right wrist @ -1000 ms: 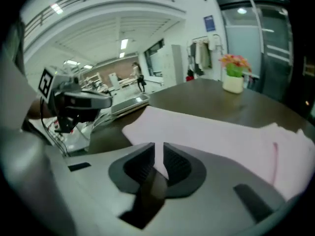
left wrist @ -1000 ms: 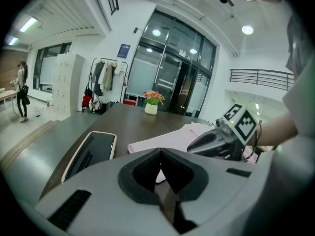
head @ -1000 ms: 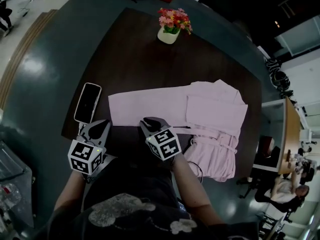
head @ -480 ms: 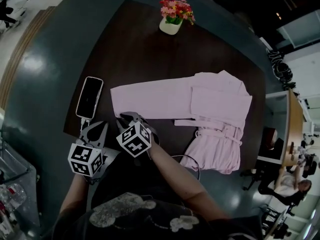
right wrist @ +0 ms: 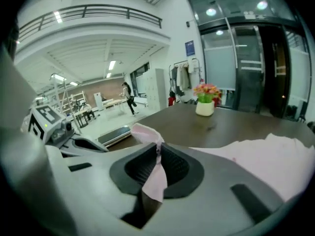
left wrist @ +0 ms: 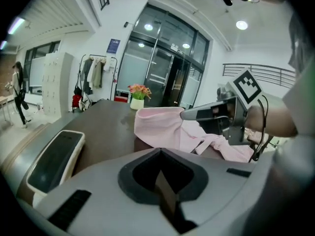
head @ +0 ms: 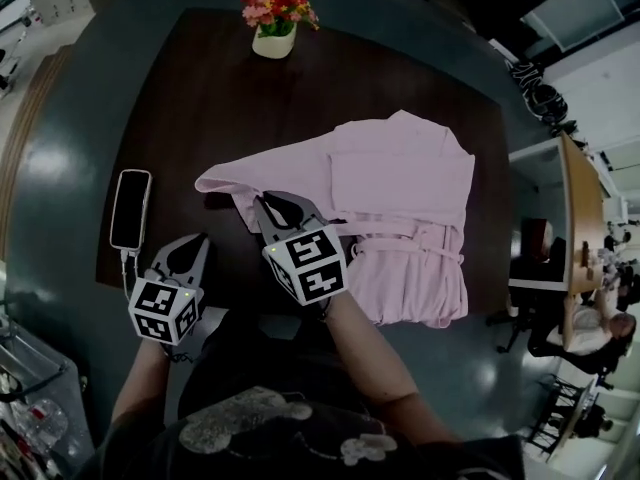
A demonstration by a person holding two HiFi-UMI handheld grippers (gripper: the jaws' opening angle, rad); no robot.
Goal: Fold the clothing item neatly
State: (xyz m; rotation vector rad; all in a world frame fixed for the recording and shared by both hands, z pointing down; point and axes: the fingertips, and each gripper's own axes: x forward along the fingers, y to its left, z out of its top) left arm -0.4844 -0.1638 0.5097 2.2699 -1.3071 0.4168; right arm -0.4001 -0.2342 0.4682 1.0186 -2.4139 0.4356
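Note:
A pink garment [head: 400,183] lies spread on the dark table [head: 200,98], its belt and lower part hanging toward the near edge. One long sleeve [head: 235,176] reaches out to the left. My right gripper [head: 268,208] is shut on that sleeve's near edge and holds it raised; its jaws have just been closing with the cloth between them. A strip of pink cloth [right wrist: 156,178] runs between the right gripper's [right wrist: 157,156] pads. My left gripper [head: 190,251] is shut and empty, low at the table's near-left edge. It sees the garment [left wrist: 157,127] hanging from the right gripper [left wrist: 189,114].
A phone [head: 131,209] lies flat at the table's left edge, just beyond the left gripper, also in the left gripper view as the phone [left wrist: 54,159]. A flower pot [head: 273,18] stands at the far side. A desk with a seated person [head: 580,328] is at the right.
The right gripper went left to the flat sleeve, closed on its edge and lifted it back to the right. The sleeve is now raised and bunched. The left gripper shifted a little.

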